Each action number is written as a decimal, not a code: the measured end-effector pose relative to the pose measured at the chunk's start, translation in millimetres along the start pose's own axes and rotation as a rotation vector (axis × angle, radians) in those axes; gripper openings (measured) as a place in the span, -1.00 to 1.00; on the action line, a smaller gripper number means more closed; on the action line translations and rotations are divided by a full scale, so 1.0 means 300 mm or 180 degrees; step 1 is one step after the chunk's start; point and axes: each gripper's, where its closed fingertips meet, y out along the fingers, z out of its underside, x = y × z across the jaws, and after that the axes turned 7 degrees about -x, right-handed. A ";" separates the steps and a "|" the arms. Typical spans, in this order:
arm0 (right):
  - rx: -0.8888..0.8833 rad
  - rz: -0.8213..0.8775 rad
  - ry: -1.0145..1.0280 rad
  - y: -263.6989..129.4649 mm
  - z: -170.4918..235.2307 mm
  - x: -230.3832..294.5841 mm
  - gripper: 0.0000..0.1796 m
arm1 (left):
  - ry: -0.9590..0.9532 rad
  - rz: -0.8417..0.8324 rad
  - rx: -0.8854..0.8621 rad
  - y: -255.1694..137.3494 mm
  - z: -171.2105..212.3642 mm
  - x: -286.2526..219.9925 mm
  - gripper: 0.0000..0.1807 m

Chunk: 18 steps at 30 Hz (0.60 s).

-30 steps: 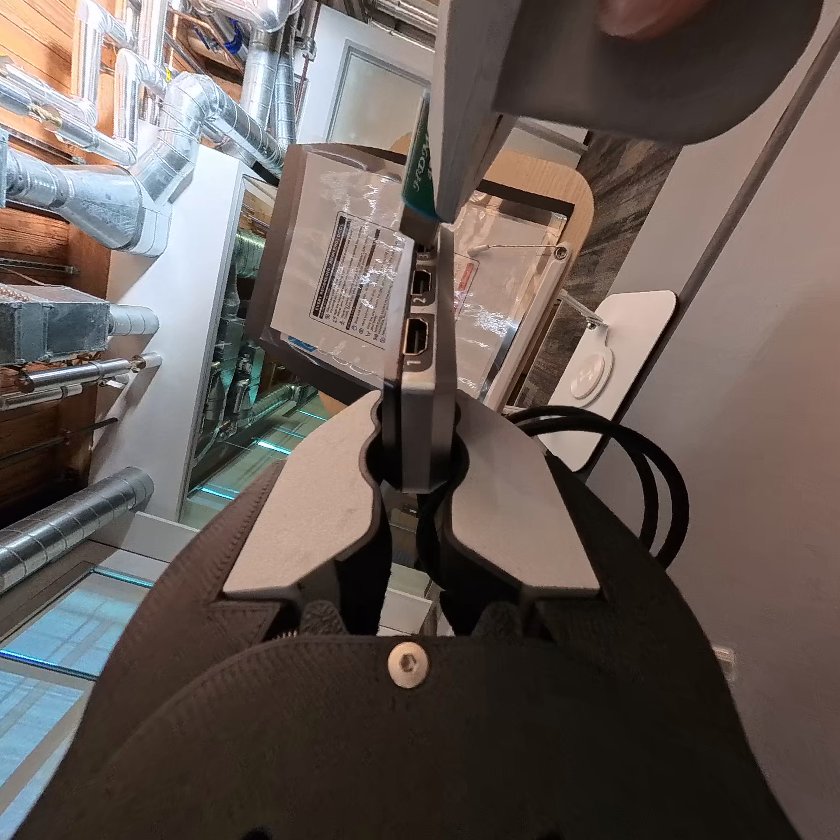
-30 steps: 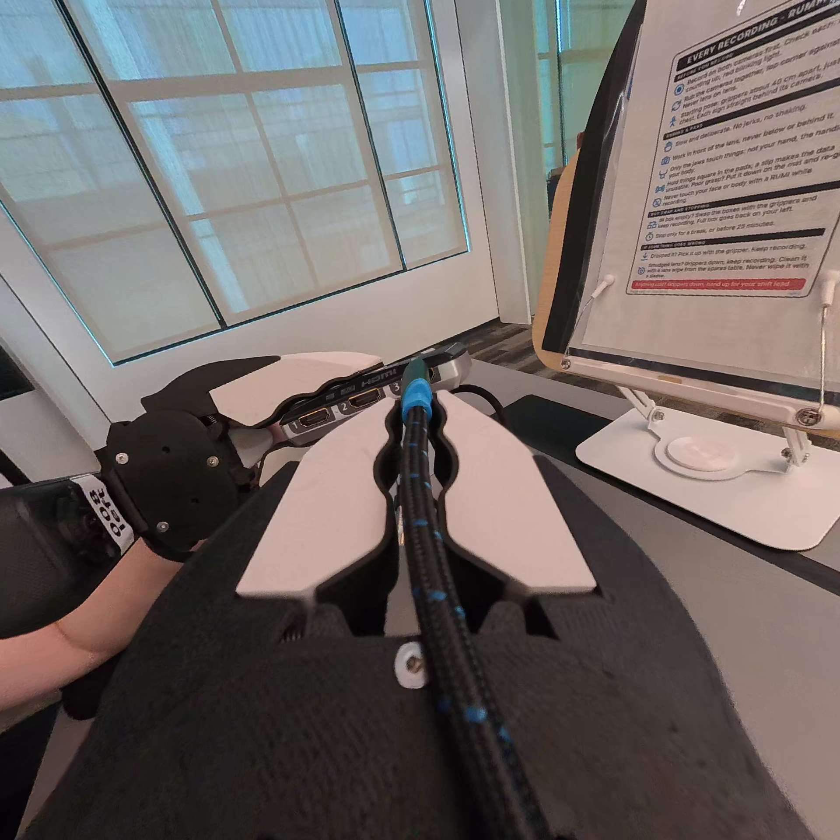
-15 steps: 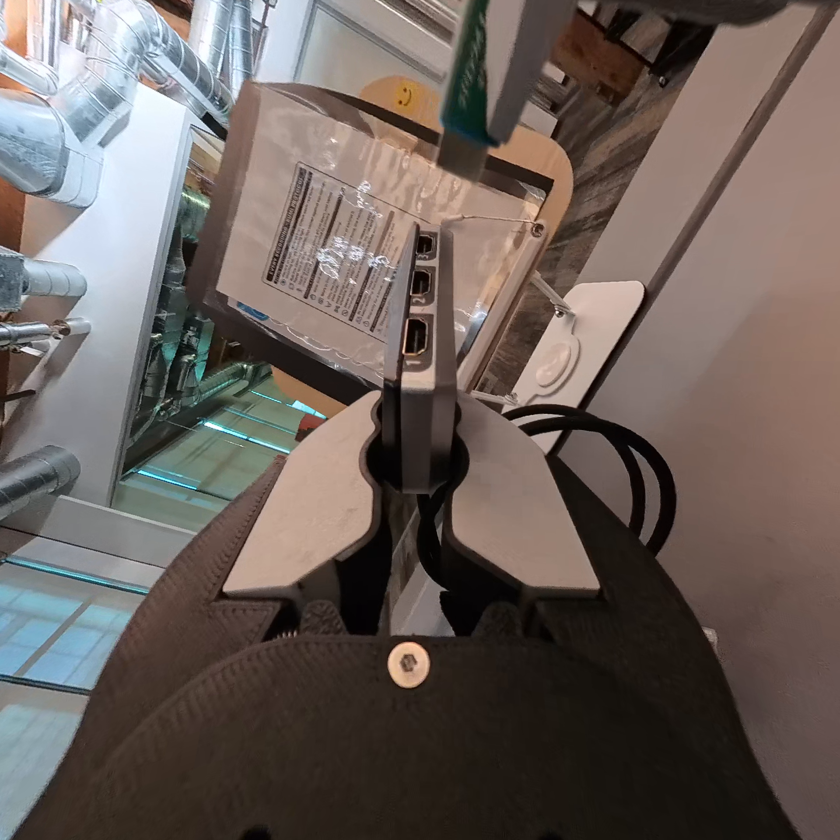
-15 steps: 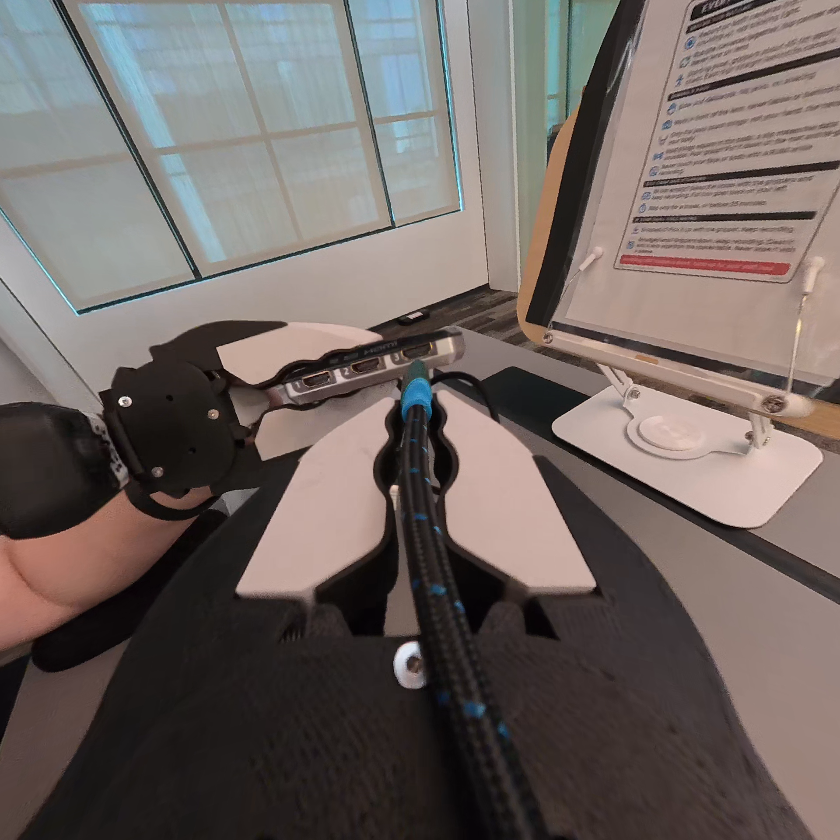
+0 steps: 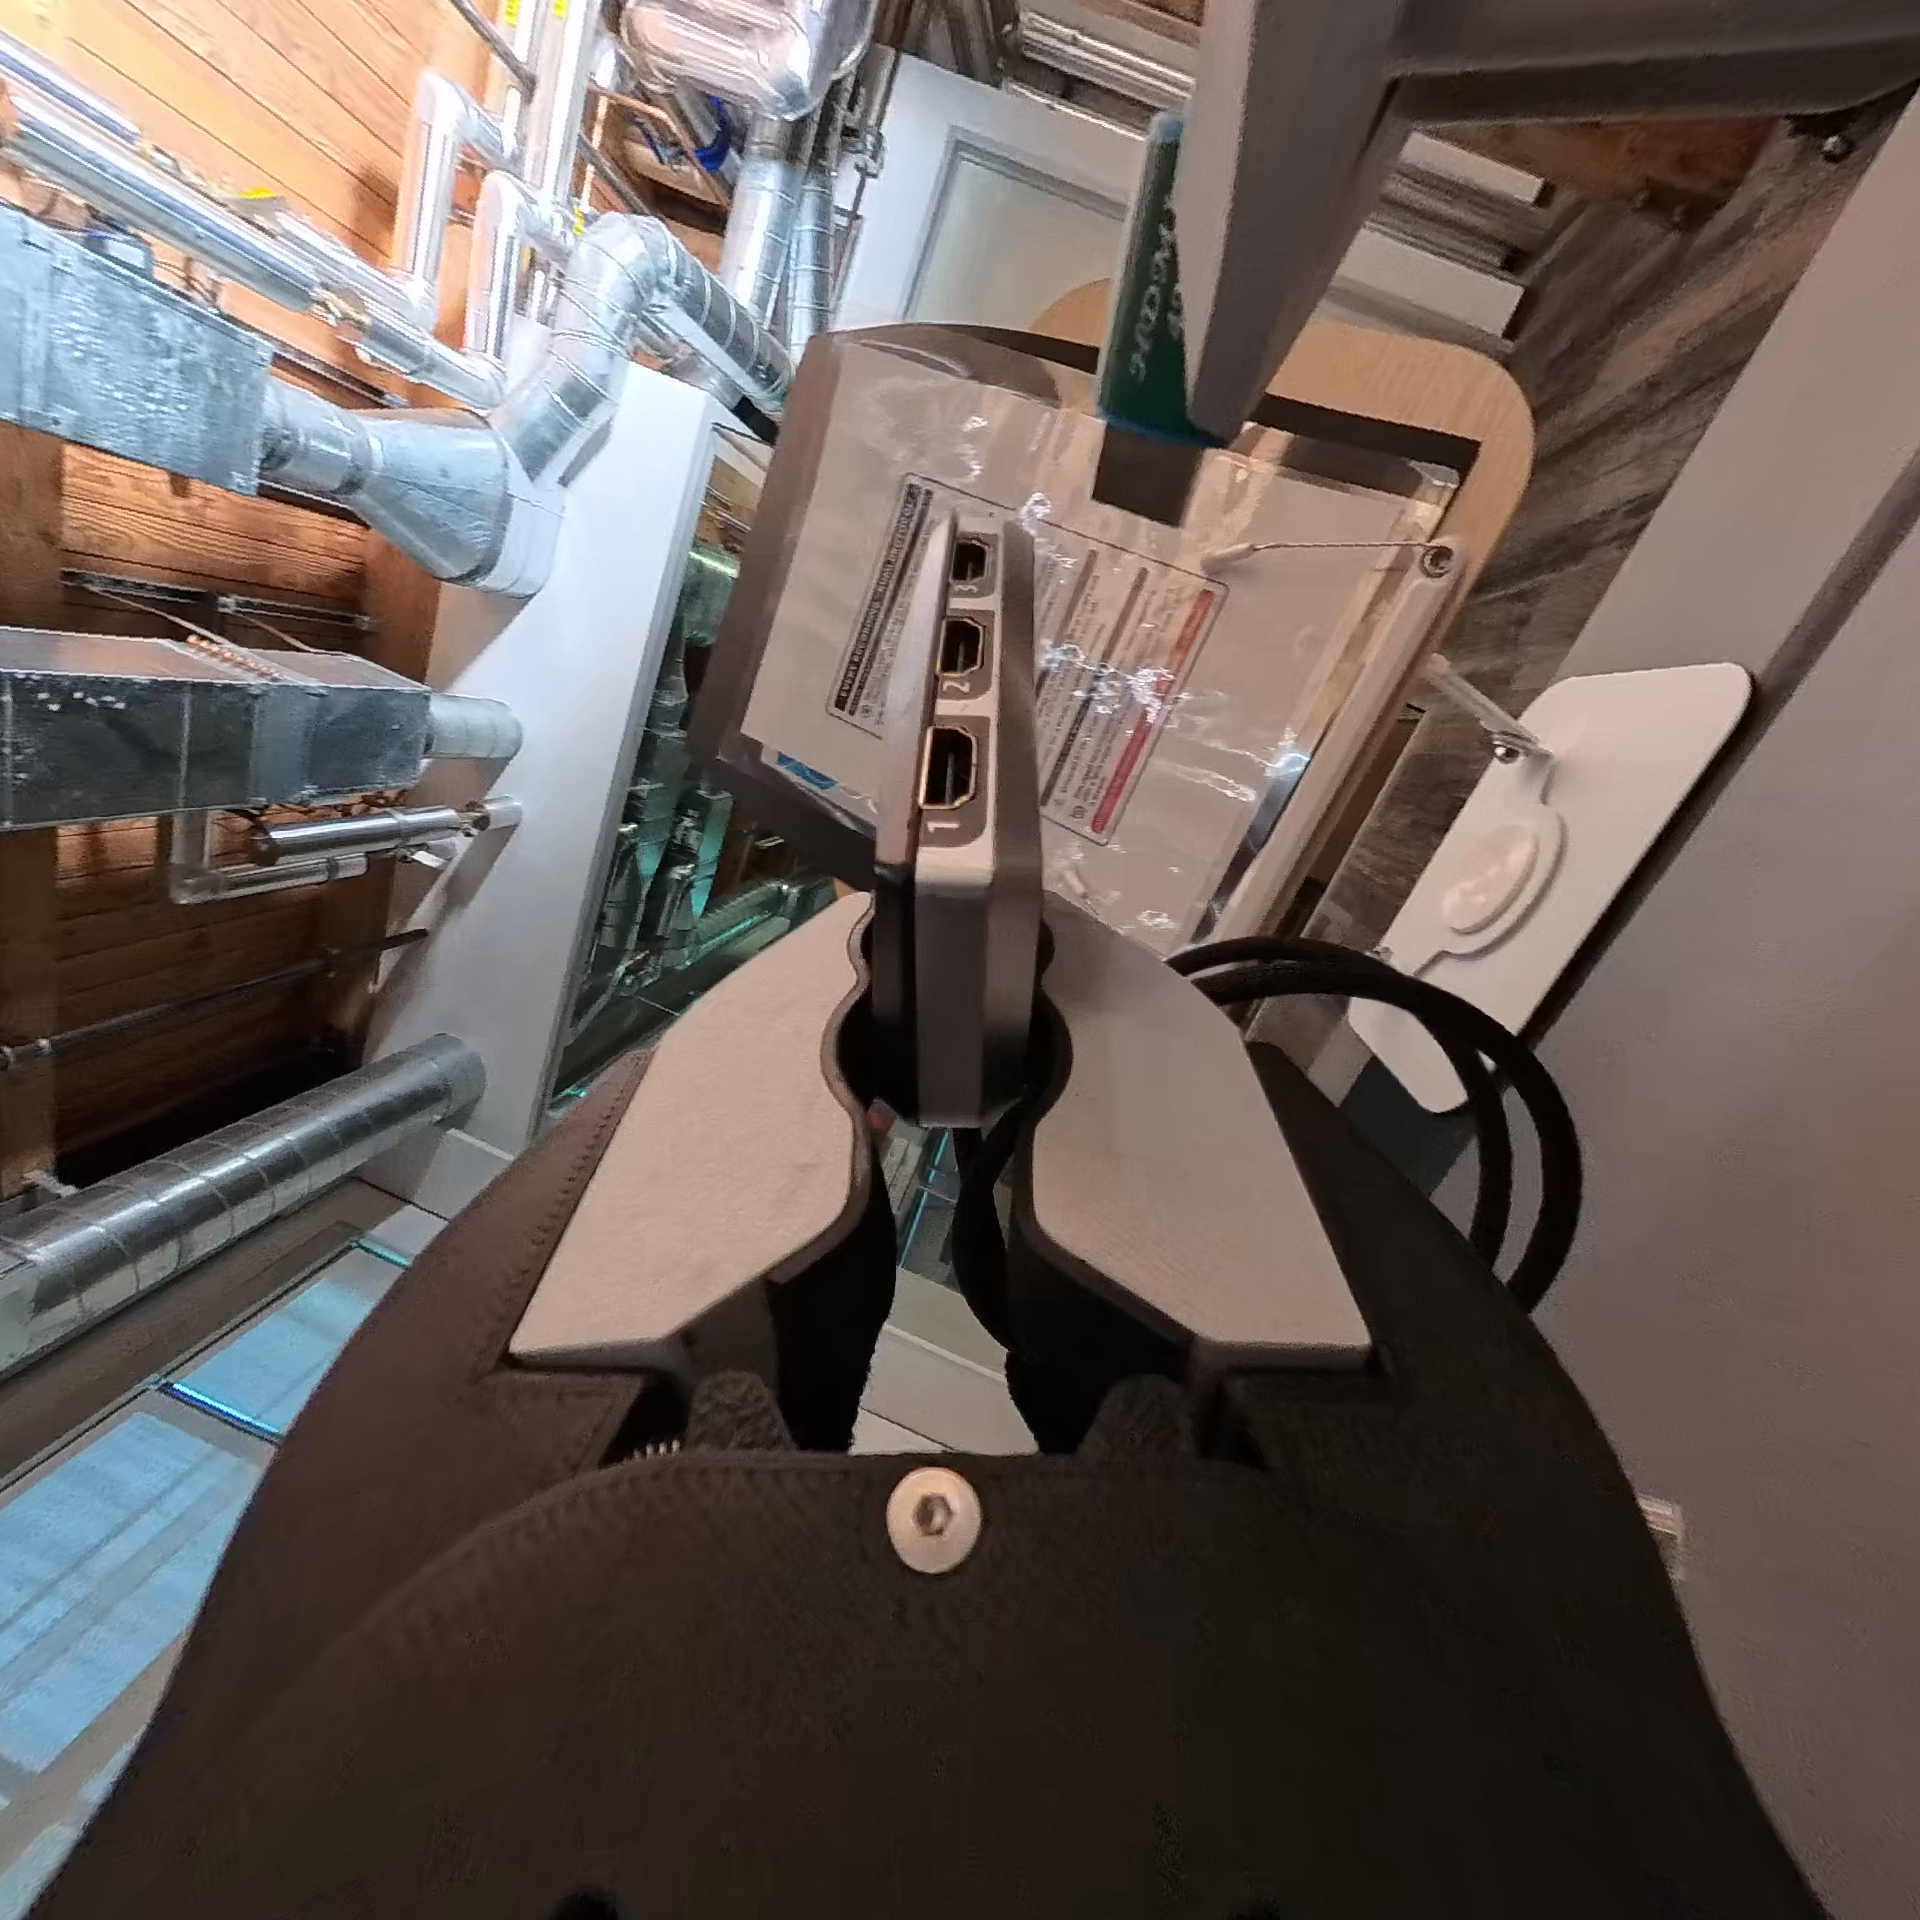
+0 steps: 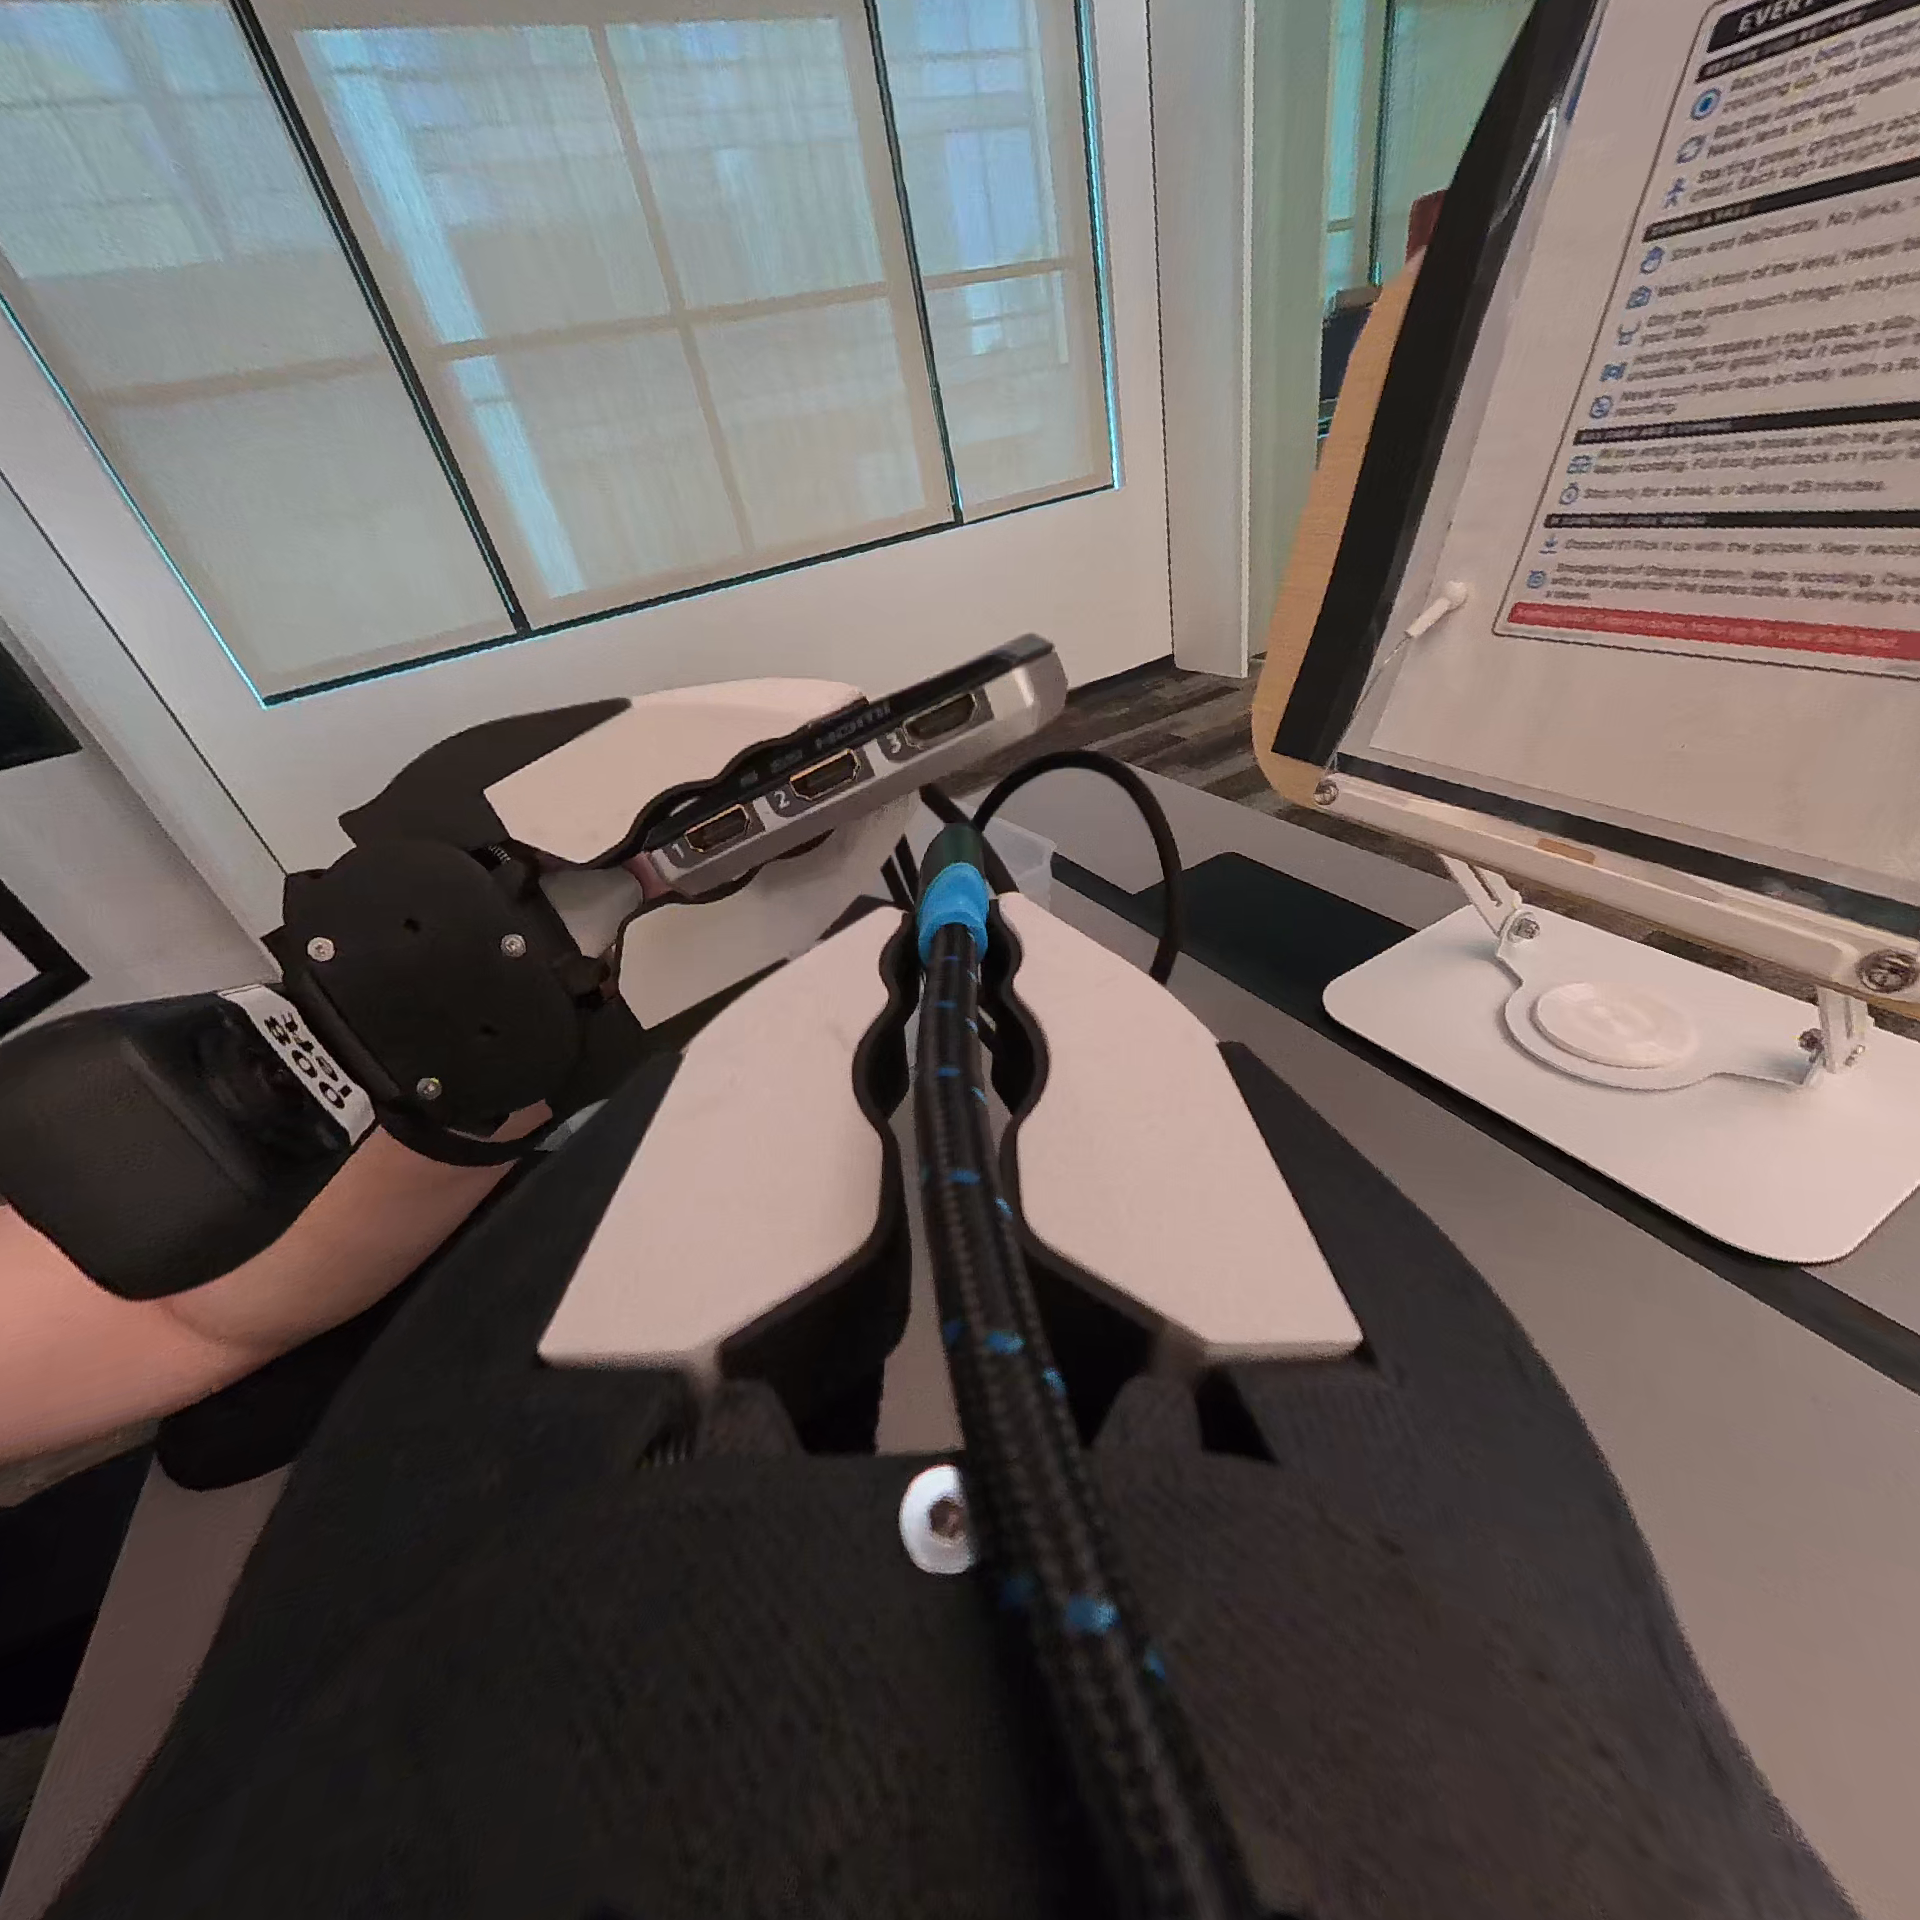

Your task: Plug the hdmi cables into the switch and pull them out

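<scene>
The left claw is squeezing the grey switch by one end, and the switch is sticking out past the claw tips, up off the counter. Three little ports are sitting in a row on the side of the switch, and nothing is plugged into them. A thin black cable is looping out behind the switch.

The right claw is gripping the HDMI cable, a black one with blue flecks. Its blue and green plug is poking out past the claw tips. The plug is hanging near the switch but is not touching it.

A white stand is sitting on the counter to the right, holding up a printed sheet.
</scene>
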 end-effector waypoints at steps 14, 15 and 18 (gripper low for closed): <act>0.0068 -0.0472 0.0124 0.011 0.000 0.100 -0.87 | -0.0048 -0.0239 -0.0021 -0.010 0.014 0.069 -0.77; 0.0067 -0.0477 0.0104 0.010 -0.001 0.100 -0.87 | -0.0052 -0.0250 -0.0026 -0.011 0.014 0.072 -0.77; -0.0040 -0.0416 0.0070 0.003 -0.023 0.090 -0.88 | -0.0031 -0.0338 -0.0056 -0.016 0.010 0.090 -0.77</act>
